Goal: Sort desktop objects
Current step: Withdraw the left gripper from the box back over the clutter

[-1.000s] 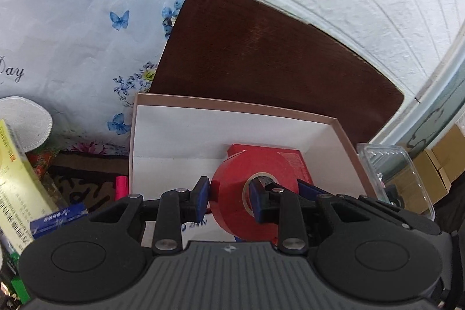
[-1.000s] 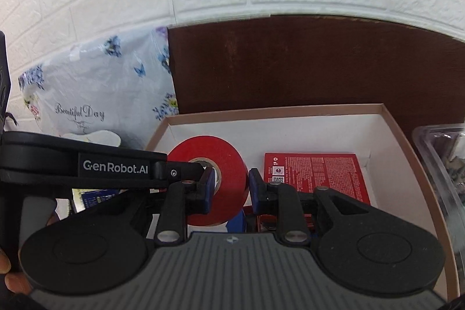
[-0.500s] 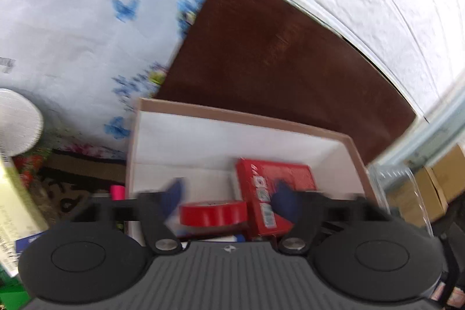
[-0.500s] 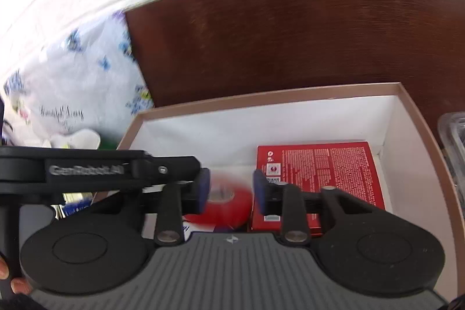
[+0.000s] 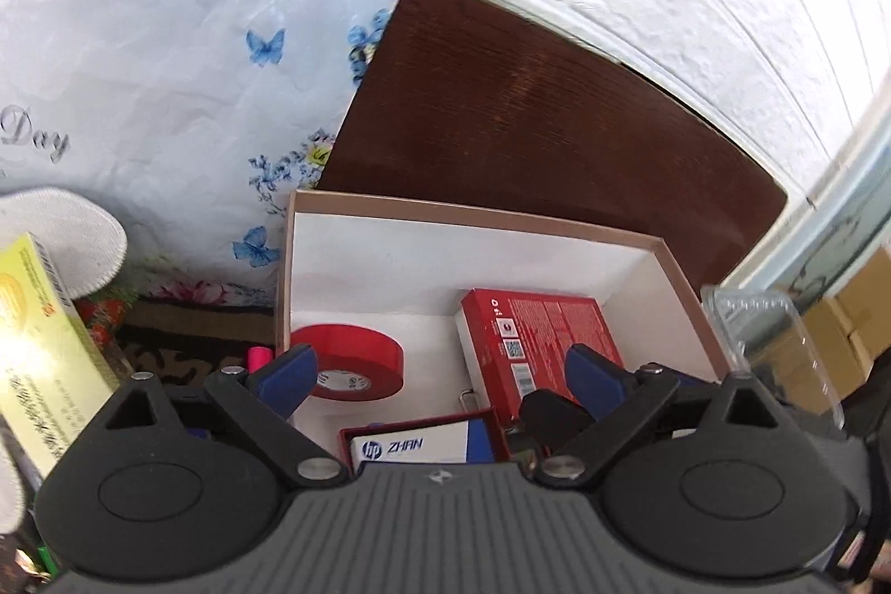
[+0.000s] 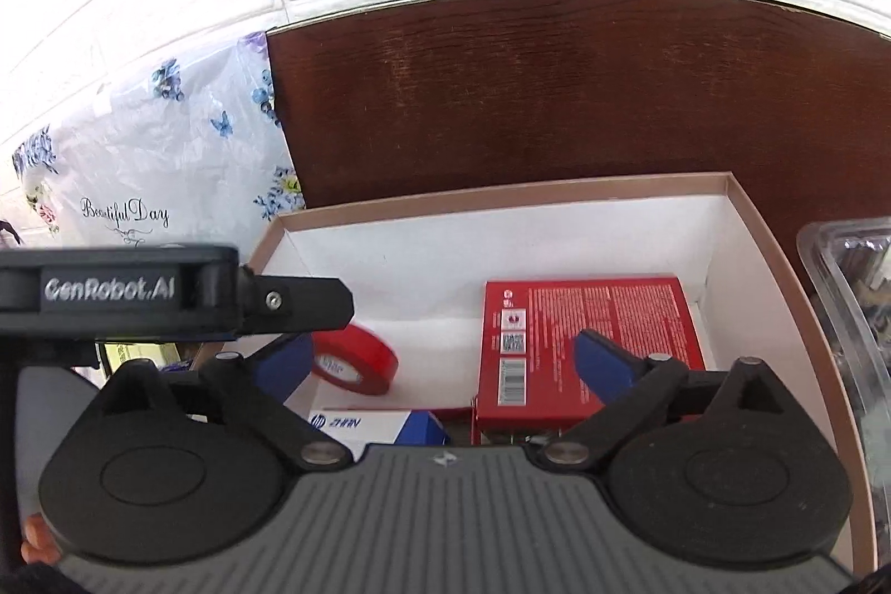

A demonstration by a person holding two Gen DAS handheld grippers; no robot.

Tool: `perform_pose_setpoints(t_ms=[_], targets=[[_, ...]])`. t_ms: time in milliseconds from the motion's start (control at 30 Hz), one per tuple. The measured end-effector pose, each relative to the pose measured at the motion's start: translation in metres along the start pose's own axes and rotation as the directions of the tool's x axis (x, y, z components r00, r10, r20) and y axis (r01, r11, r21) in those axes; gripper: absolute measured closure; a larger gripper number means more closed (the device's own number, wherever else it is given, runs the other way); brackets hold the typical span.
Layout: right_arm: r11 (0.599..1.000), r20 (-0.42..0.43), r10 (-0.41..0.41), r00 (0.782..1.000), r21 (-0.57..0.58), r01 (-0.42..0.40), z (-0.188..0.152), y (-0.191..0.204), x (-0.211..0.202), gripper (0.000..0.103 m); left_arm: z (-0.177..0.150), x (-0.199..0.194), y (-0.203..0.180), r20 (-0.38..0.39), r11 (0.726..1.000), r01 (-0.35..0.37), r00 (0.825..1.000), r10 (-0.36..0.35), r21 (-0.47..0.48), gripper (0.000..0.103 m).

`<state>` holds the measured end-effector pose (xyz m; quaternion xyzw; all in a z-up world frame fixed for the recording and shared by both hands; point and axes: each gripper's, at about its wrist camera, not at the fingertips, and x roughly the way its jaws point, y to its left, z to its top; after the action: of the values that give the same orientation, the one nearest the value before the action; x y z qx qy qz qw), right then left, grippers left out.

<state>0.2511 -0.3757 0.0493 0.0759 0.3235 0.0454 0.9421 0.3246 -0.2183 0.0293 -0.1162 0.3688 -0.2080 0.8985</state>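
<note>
A red tape roll [image 5: 356,360] lies flat on the floor of a white-lined cardboard box [image 5: 473,218], near its left wall; it also shows in the right wrist view [image 6: 356,363]. Beside it lie a red flat package [image 5: 534,338] [image 6: 584,332] and a white and blue HP box [image 5: 417,446] [image 6: 362,424]. My left gripper [image 5: 445,377] is open and empty above the box. My right gripper [image 6: 445,360] is open and empty above the same box [image 6: 501,199]. The left gripper's black body [image 6: 167,293] crosses the right wrist view.
A floral plastic bag [image 5: 139,93] lies left of the box on the dark wooden desk [image 5: 529,104]. A yellow-green carton [image 5: 39,343], a white round pad [image 5: 61,237] and a pink marker [image 5: 257,360] sit at the left. A clear plastic container [image 5: 779,349] stands right of the box.
My left gripper opened and let go of the red tape roll, which dropped flat into the box. My right gripper also opened. Both pulled back slightly.
</note>
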Motion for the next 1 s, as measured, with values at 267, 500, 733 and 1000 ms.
perform_pose_setpoints(t_ms=[267,500,733,1000], targets=[[1.000,-0.014,-0.026,1.000,-0.010,0.026,-0.013,0.012,-0.020,0.005,-0.014,-0.026,-0.004,0.011,0.999,-0.005,1.000,0.005,0.036,0.004],[0.998,0.000,-0.056,0.998,-0.035,0.056,-0.024,0.030,-0.050,0.005,-0.028,-0.061,-0.005,0.051,0.998,0.013,0.999,-0.016,0.056,0.004],[0.995,0.042,-0.077,0.996,-0.053,0.079,-0.038,0.056,-0.087,0.005,-0.053,-0.107,-0.002,0.127,0.996,0.027,0.991,-0.038,0.088,0.004],[0.996,0.079,-0.057,0.995,-0.064,0.062,-0.066,0.082,-0.124,0.005,-0.095,-0.161,0.011,0.200,0.997,0.032,0.979,-0.046,0.070,0.004]])
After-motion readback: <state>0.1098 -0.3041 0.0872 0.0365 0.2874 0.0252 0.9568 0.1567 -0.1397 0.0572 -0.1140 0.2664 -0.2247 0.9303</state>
